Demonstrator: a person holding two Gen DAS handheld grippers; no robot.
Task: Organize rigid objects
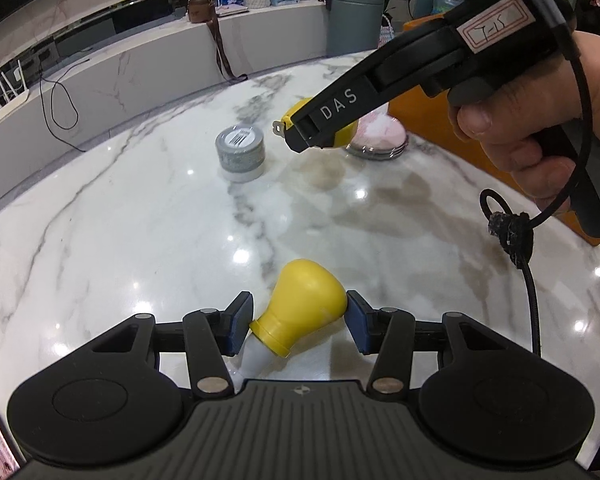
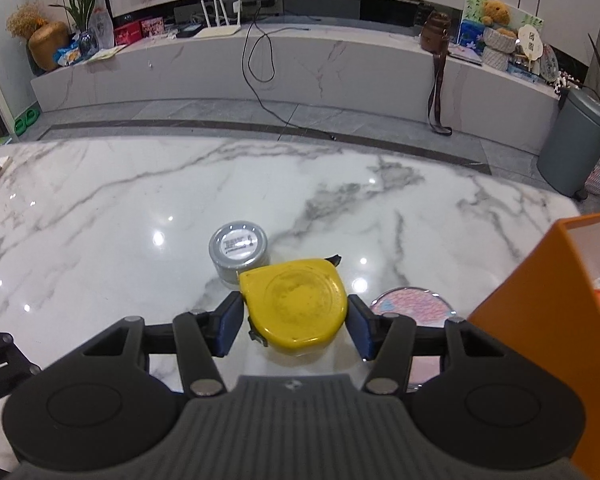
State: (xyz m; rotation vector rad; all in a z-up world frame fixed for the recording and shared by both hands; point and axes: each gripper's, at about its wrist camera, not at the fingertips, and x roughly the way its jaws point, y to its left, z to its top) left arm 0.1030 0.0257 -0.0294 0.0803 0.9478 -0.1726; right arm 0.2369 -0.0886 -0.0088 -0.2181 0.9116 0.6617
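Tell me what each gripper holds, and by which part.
Left gripper: yellow bulb-shaped object, pads on its rounded sides. Right gripper: yellow tape measure, clamped across its case edges.

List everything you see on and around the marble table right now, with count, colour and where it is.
tape measure: 1, yellow, between the right gripper's pads, apparently lifted off the table
bulb-shaped bottle: 1, yellow top on a white neck, between the left gripper's pads
round tin: 1, grey with a label on the lid, mid-table
round flat case: 1, pink patterned, on the table beside the box
box: 1, orange, at the table's right edge
marble table: 1, white with grey veins
bin: 1, grey, on the floor beyond the table
left gripper: black with blue pads, shut on the bottle
right gripper: black with blue pads, shut on the tape measure
right hand: holding the right gripper's handle
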